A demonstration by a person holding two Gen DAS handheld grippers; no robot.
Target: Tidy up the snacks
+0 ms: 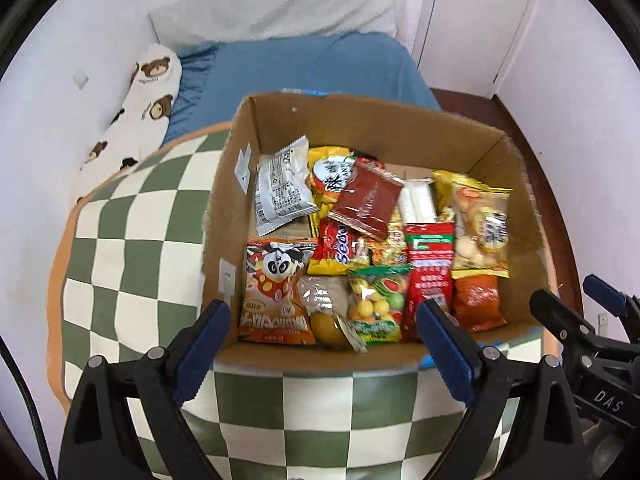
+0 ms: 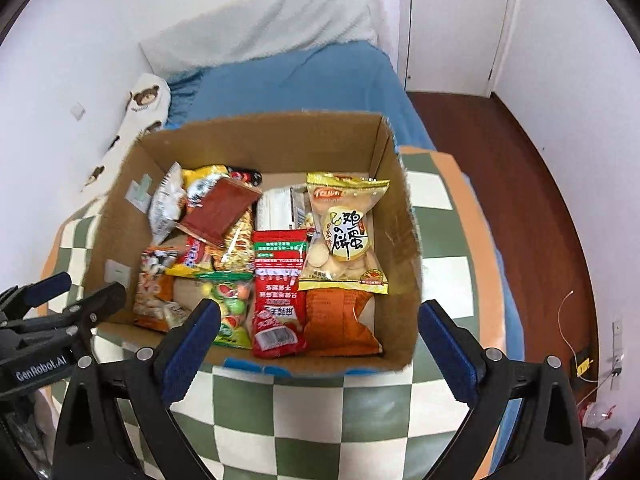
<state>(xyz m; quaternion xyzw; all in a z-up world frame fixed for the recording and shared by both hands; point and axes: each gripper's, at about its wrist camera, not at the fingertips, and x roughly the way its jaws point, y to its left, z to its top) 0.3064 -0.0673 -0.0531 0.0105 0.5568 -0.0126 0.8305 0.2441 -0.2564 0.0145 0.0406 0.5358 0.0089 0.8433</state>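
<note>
Snacks fill an open cardboard box (image 1: 280, 120) that sits on a green-and-white checkered cover (image 1: 132, 248) over the bed. At its left lie a grey packet (image 1: 280, 192) and a panda packet (image 1: 276, 292); in the middle, a fruit-candy bag (image 1: 376, 304) and a red sachet (image 1: 430, 276); at the right, a yellow egg-biscuit bag (image 2: 346, 232). Both the left tool (image 1: 322, 344) and the right tool (image 2: 320, 344) hover spread wide over the near rim, holding nothing.
</note>
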